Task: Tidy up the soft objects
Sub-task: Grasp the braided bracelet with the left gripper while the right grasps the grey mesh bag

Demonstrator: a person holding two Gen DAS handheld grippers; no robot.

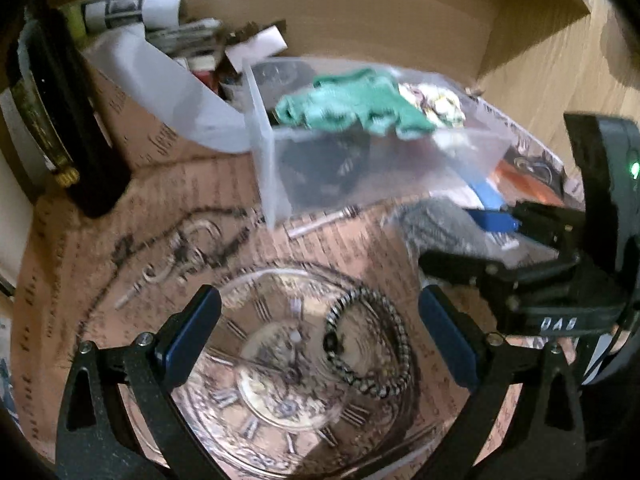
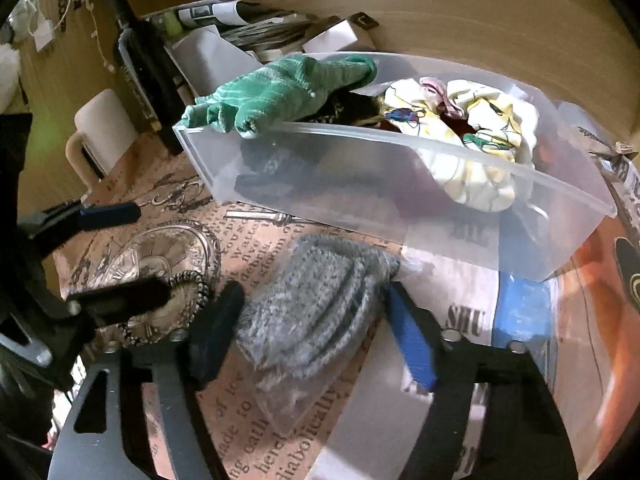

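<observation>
A clear plastic bin (image 2: 400, 200) holds a green glove (image 2: 280, 92) draped over its rim, a yellow-white printed cloth (image 2: 480, 128) and dark items. A grey knitted cloth in a clear bag (image 2: 316, 312) lies on the printed tabletop in front of the bin. My right gripper (image 2: 308, 336) is open with its fingers on either side of the grey cloth. My left gripper (image 1: 316, 340) is open above a glass dish (image 1: 288, 380) that holds a black-and-white beaded bracelet (image 1: 372, 344). The bin (image 1: 360, 168), the glove (image 1: 352, 104) and the grey cloth (image 1: 444, 228) also show in the left wrist view.
A dark bottle (image 2: 144, 68) stands left of the bin, with a white mug (image 2: 100, 132) beside it. A cardboard box with papers and a white sheet (image 1: 160, 80) sits behind. A cardboard wall (image 1: 360, 8) closes the back. The right gripper's body (image 1: 560, 260) is close to my left gripper.
</observation>
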